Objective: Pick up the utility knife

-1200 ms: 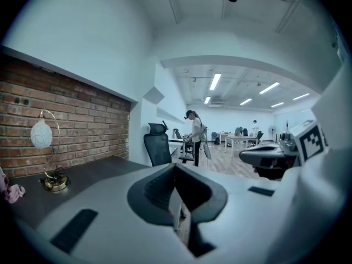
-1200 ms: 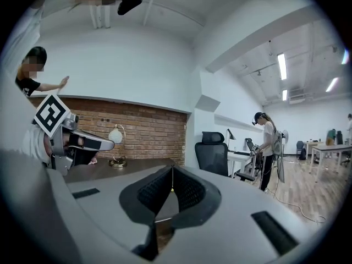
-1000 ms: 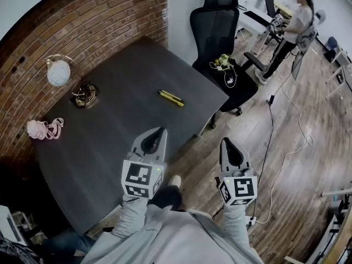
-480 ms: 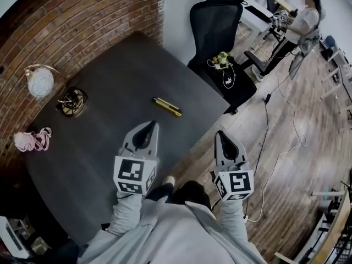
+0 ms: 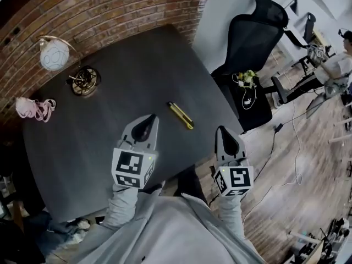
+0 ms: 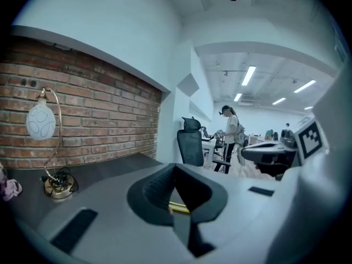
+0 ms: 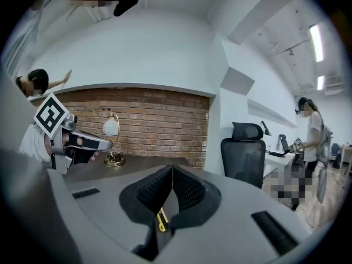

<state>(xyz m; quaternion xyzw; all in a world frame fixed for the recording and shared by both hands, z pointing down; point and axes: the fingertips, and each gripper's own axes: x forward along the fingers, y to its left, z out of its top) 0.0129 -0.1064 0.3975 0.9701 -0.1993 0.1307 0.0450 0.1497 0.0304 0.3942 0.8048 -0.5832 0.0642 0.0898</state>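
Observation:
The yellow utility knife (image 5: pixel 180 115) lies flat on the dark table (image 5: pixel 110 125), near its right side. My left gripper (image 5: pixel 150 118) hangs over the table just left of the knife, its jaws together and empty. At the table's right edge my right gripper (image 5: pixel 223 130) hovers below and right of the knife, also shut on nothing. The knife shows as a yellow sliver under the closed jaws in the left gripper view (image 6: pixel 179 207) and in the right gripper view (image 7: pixel 161 221). Neither gripper touches it.
A lamp with a white globe (image 5: pixel 54 54) and brass base (image 5: pixel 84 80) stands at the table's far left by the brick wall. A pink bundle (image 5: pixel 33 108) lies at the left edge. A black office chair (image 5: pixel 250 43) stands beyond the table; a person (image 5: pixel 336 65) stands far right.
Both grippers have moved forward toward the table, both still shut. The knife now lies just ahead of them, between their tips; the right gripper has come from over the floor to the table's edge.

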